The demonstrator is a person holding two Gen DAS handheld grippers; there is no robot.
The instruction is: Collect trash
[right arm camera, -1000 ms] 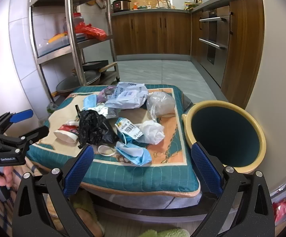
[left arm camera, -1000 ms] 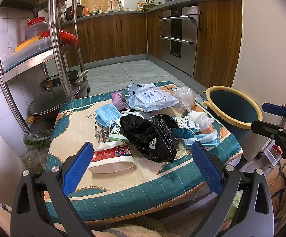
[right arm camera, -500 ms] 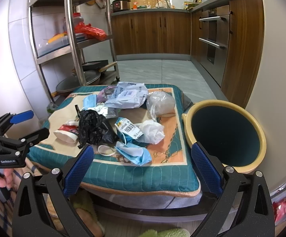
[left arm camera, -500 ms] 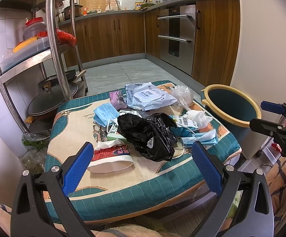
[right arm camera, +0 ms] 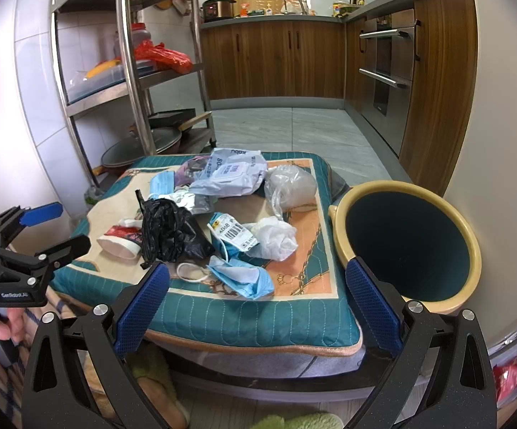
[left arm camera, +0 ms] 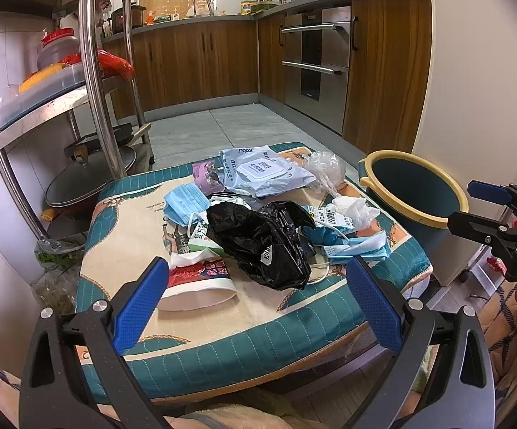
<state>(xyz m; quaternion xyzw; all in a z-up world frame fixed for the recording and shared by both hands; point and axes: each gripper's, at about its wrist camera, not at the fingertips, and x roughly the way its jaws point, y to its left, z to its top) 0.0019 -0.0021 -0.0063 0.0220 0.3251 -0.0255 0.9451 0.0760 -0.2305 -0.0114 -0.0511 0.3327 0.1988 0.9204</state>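
Nothing is seen to be collected yet: the bin, at the right of the right-wrist frame, looks empty, and all the trash is heaped mid-frame on the cushion. There lie a black bag, blue masks, a white bag, a wipes pack and a red-printed cup. The left gripper and right gripper are both held spread wide, with nothing grasped, short of the cushion's near edge. Bare cloth is left along that edge for an approach; the bin rim is set just beside the cushion's right side, so carries would likely be short. A steel rack crowds the upper left.
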